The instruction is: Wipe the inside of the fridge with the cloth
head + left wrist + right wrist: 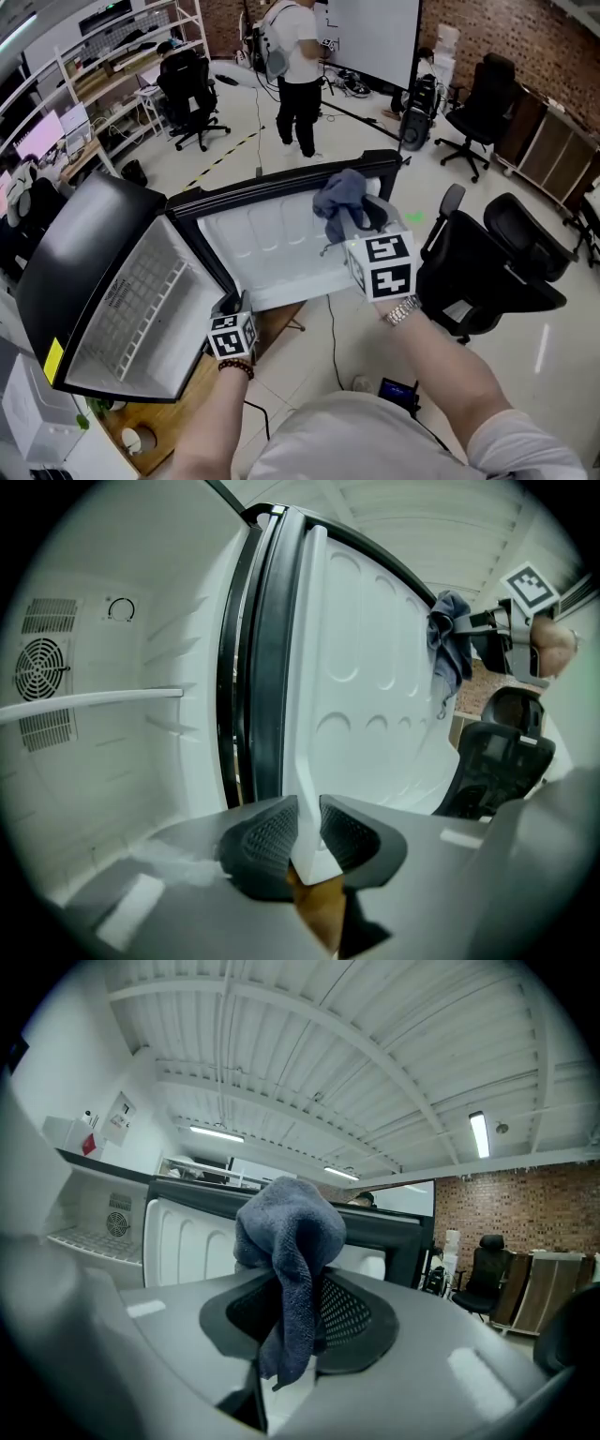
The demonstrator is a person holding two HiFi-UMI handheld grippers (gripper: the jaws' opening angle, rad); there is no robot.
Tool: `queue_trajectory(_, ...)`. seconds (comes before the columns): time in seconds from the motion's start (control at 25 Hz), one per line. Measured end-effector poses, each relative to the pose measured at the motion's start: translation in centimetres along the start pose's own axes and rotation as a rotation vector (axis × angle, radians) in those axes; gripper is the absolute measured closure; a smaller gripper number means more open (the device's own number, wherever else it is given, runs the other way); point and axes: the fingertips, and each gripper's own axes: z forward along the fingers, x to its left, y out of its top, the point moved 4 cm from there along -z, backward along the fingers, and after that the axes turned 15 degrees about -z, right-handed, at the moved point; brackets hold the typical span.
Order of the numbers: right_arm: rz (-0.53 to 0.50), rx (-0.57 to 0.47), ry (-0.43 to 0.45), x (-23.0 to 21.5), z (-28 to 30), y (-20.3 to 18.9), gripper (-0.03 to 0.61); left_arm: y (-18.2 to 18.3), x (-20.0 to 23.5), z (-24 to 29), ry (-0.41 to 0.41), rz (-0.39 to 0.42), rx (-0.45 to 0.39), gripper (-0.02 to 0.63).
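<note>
Your cloth (286, 1241) hides part of the pads of your right gripper (298, 1321). The fridge door (375, 696) loses its edge inside your left gripper (309, 841). At twelve o'clock in the head view, the standing person (298, 66) is cropped by the top edge.

Head view: steeply down from above, fridge (75, 253) at 8 o'clock, open door (272, 244) at centre, both near. Left gripper view: close along door edge, fridge inside at 9 o'clock, cloth (450, 649) at 2. Right gripper view: upward past cloth toward ceiling (309, 1063). Shared by all: door, cloth.
</note>
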Motion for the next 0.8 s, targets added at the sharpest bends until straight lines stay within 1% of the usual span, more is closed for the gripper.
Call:
queue_trajectory(0.32, 0.015, 0.023, -0.066, -3.8, -1.4, -1.9, 0.477, 0.0, 0.0, 0.0, 0.004, -0.006, -0.007, 0.540)
queue_trajectory(0.56, 0.023, 0.028, -0.088, -5.1, -2.4, -2.4, 0.478, 0.0, 0.0, -0.2, 0.009, -0.012, -0.012, 0.540)
queue_trajectory(0.68, 0.029, 0.022, -0.087, -4.9, -3.0, -2.1, 0.479, 0.0, -0.3, -0.3, 0.007, -0.012, -0.013, 0.540)
queue_trajectory(0.8, 0.027, -0.011, -0.043, -2.7, -3.4, -1.0, 0.479, 0.0, -0.6, -0.1, -0.007, -0.014, -0.012, 0.540)
